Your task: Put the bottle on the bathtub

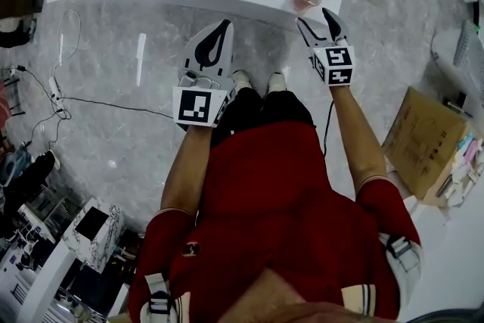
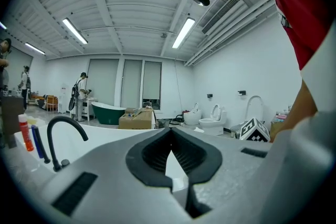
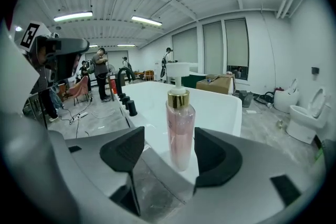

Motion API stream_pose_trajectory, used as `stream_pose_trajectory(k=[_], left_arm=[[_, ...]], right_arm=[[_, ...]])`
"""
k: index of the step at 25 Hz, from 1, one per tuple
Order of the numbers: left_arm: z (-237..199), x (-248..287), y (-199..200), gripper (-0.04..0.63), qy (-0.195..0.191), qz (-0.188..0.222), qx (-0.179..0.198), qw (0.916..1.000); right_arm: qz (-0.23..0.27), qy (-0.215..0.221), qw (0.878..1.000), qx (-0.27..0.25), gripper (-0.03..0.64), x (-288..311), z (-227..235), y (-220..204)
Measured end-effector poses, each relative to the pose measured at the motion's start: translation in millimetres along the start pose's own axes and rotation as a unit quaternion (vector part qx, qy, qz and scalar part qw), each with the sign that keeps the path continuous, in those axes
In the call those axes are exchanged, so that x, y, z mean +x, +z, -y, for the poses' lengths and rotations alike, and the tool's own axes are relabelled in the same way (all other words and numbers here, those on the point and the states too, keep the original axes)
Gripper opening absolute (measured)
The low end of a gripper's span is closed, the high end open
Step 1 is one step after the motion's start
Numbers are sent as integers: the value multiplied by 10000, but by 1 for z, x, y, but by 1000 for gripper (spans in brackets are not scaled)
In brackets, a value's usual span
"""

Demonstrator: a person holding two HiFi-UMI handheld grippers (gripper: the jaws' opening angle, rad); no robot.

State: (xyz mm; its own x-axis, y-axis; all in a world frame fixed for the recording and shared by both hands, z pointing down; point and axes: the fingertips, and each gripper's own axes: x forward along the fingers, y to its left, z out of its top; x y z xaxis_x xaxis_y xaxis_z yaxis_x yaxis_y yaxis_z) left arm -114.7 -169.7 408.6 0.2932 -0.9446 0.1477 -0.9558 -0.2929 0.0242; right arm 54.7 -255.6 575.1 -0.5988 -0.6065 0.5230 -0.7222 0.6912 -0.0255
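My left gripper point(image 1: 224, 26) hangs just short of the bathtub point(image 1: 249, 5), its jaws pressed together on nothing. My right gripper point(image 1: 316, 19) is spread wide, and the pink bottle point(image 3: 180, 128) stands upright on the tub's rim in the gap, touching neither pad.

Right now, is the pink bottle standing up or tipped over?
Standing upright. The clear pink pump bottle with gold collar stands straight on the white bathtub's rim, pump head on top.
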Motion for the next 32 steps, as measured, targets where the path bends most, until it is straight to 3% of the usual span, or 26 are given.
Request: stream_pose_trajectory(k=[7, 21, 32], left_arm=[[9, -6, 6, 8, -125, 78, -81, 9999], [22, -26, 19, 8, -393, 232, -161, 9988], [27, -42, 30, 6, -495, 347, -202, 9980]], right_arm=[[286, 4, 9996, 57, 247, -36, -19, 28], [936, 50, 9956, -14, 27, -96, -69, 83], [1267, 212, 9917, -60, -2, -127, -106, 113]])
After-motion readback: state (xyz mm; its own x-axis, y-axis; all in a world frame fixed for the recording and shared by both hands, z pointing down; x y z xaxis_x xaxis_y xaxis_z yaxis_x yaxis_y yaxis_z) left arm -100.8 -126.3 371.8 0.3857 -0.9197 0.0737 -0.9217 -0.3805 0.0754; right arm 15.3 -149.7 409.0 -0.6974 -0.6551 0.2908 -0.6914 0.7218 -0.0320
